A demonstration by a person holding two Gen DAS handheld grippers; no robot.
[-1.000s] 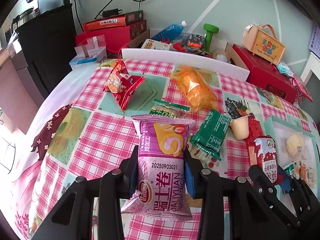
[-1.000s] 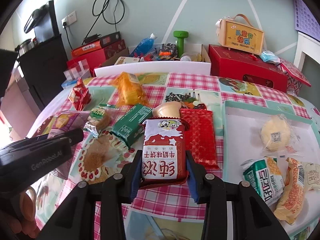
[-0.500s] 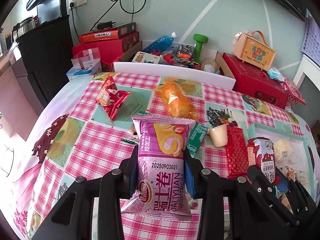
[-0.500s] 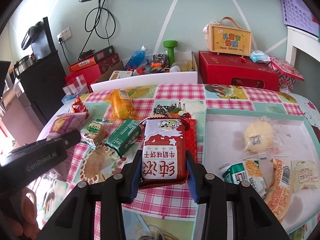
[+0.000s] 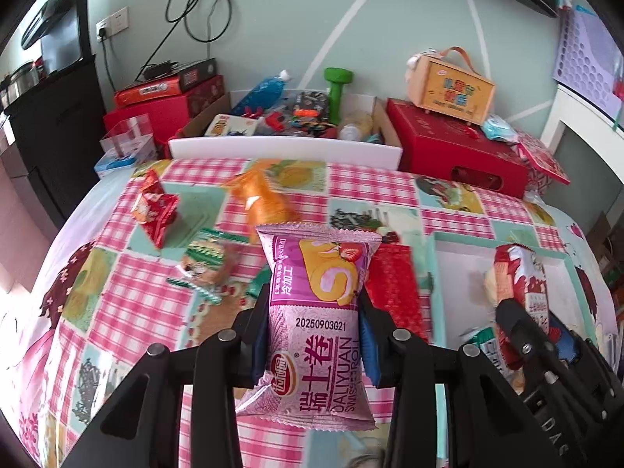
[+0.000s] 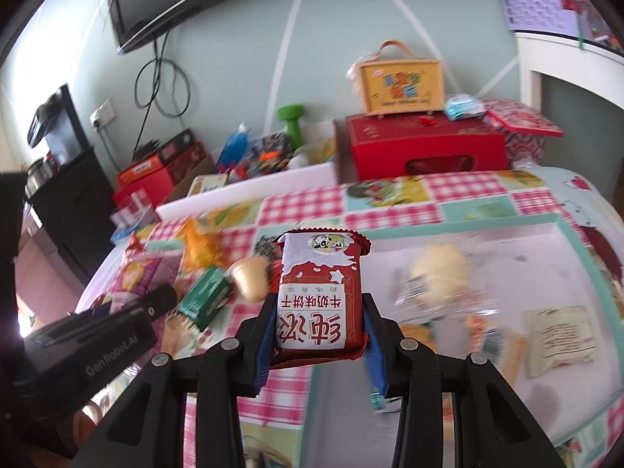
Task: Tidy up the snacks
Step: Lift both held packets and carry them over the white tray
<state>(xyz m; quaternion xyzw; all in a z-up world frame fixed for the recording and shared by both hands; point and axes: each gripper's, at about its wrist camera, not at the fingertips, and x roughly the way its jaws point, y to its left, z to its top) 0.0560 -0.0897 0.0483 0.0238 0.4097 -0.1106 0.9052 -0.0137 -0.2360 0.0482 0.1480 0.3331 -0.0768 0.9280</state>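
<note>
While the pink Swiss-roll packet (image 5: pixel 318 312) was clamped upright between the pads of the left tool (image 5: pixel 314 335), the red-and-white milk-biscuit packet (image 6: pixel 318 292) sat gripped the same way in the right tool (image 6: pixel 318 335), both lifted clear of the counter (image 5: pixel 117 280). Each packet bulged slightly where the pads pressed it, so both grips looked firm. To the right lay the white tray (image 6: pixel 561 230) with a teal rim, which already held a round yellow bun (image 6: pixel 436 273) and a few other wrapped snacks, blurred in the right wrist view. On the checked cloth further left remained an orange bag (image 5: pixel 265 202), a red packet (image 5: pixel 154 210), a green packet (image 6: pixel 206 296) and a small pudding cup (image 6: pixel 249 277).

The step in hand seemed to be the carry: two snacks on their way to the tray. The next move would call for bringing each tool over a bare patch of the tray, lowering it, and only then letting the pads part, so that neither packet dropped onto those already there.
</note>
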